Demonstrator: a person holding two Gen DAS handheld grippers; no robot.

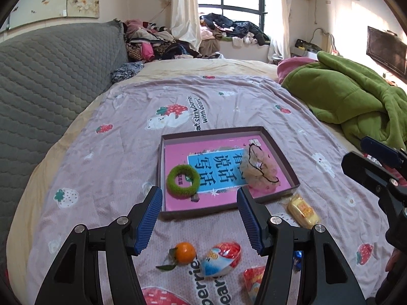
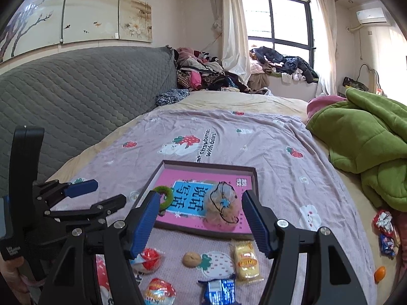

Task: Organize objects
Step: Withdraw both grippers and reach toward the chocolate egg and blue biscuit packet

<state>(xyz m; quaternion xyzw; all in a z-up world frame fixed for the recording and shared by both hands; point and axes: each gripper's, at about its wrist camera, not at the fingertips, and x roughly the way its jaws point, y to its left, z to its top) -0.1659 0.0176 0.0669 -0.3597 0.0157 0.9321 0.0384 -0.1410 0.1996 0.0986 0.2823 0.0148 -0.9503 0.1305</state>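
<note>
A shallow brown box (image 1: 277, 150) (image 2: 255, 178) with a pink printed bottom lies on the bed. It holds a green hair tie (image 1: 183, 181) (image 2: 165, 195) and a beige frilly scrunchie (image 1: 259, 169) (image 2: 223, 209). Snacks lie in front of it: a tangerine (image 1: 186, 252), a red and white jelly cup (image 1: 221, 259) (image 2: 150, 258), a yellow wrapped cake (image 1: 303, 211) (image 2: 245, 260), a walnut (image 2: 191, 259), a blue packet (image 2: 220, 292). My left gripper (image 1: 199, 222) is open and empty above the snacks. My right gripper (image 2: 201, 225) is open and empty at the box's near edge.
A green blanket (image 1: 356, 99) (image 2: 368, 147) is heaped at the right. A grey quilted headboard (image 1: 51, 81) runs along the left. Clothes are piled at the far end by the window (image 2: 277, 17). More snacks (image 2: 386, 231) and another tangerine (image 2: 379, 273) lie at the right.
</note>
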